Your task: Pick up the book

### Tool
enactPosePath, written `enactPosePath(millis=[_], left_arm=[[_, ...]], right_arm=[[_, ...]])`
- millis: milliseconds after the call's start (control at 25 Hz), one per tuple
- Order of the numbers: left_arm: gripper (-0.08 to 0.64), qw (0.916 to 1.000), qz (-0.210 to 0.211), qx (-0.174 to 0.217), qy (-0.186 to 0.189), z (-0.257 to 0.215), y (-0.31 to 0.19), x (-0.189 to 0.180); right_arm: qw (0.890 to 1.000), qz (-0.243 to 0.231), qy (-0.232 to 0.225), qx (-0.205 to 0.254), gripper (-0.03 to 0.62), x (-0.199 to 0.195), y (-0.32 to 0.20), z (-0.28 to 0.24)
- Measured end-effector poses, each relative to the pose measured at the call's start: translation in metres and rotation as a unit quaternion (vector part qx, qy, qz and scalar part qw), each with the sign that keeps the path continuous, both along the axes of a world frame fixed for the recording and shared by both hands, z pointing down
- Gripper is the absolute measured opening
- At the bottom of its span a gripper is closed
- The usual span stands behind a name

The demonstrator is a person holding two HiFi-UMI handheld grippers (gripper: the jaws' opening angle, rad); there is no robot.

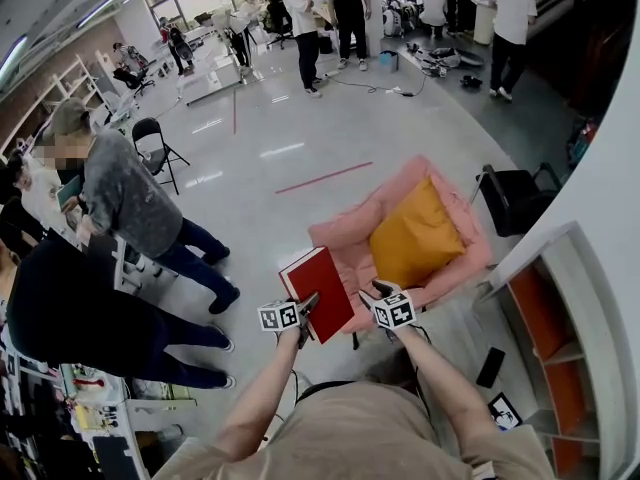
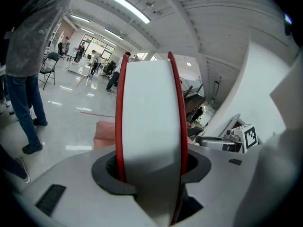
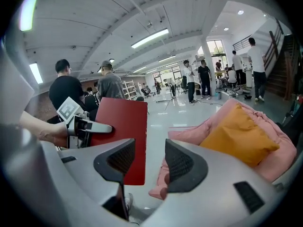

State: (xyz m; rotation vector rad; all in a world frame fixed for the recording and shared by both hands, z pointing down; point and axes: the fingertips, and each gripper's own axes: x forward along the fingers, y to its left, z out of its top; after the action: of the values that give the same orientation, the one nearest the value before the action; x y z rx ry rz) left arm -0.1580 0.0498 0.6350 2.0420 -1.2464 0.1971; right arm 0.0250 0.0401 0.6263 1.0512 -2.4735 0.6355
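Note:
A red hardcover book (image 1: 318,290) is held up in the air in front of a pink armchair (image 1: 345,238). My left gripper (image 1: 305,313) is shut on its lower edge. In the left gripper view the book (image 2: 151,108) stands on end between the jaws, white page block facing me with a red cover on each side, and my left gripper (image 2: 151,171) clamps it. My right gripper (image 1: 383,293) hangs just right of the book, apart from it. Seen from the right gripper view, my right gripper (image 3: 149,161) is open with nothing between its pads, and the book (image 3: 124,126) is to its left.
An orange cushion (image 1: 415,233) lies on the armchair seat. Two people (image 1: 120,198) stand close on the left beside a folding chair (image 1: 155,143). A black chair (image 1: 515,198) and a white-and-orange shelf (image 1: 550,318) are on the right. Others stand far back.

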Motion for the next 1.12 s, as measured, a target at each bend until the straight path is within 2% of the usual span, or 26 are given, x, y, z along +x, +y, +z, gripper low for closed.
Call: enactPosePath(millis=[200,560,920,1120], left_arm=[[0.241,0.9993,0.008,-0.034,0.012,0.026,0.001,0.01],[0.241,0.998,0.021,-0.051,-0.03,0.047,-0.005,0.005],[0.242,0.9948,0.049,-0.068,-0.058,0.071,-0.003,0.014],[0.242,0.9965,0.026,-0.065,-0.047,0.065,-0.013,0.006]], right_arm=[[0.999,-0.008,0.029,-0.015,0.202,0.0,-0.001,0.031],[0.993,-0.063,0.101,-0.019,0.202,-0.021,0.01,0.078],[0.99,-0.016,0.125,-0.057,0.202,-0.005,-0.004,0.115],[0.991,0.026,0.107,-0.072,0.202,0.002,-0.018,0.113]])
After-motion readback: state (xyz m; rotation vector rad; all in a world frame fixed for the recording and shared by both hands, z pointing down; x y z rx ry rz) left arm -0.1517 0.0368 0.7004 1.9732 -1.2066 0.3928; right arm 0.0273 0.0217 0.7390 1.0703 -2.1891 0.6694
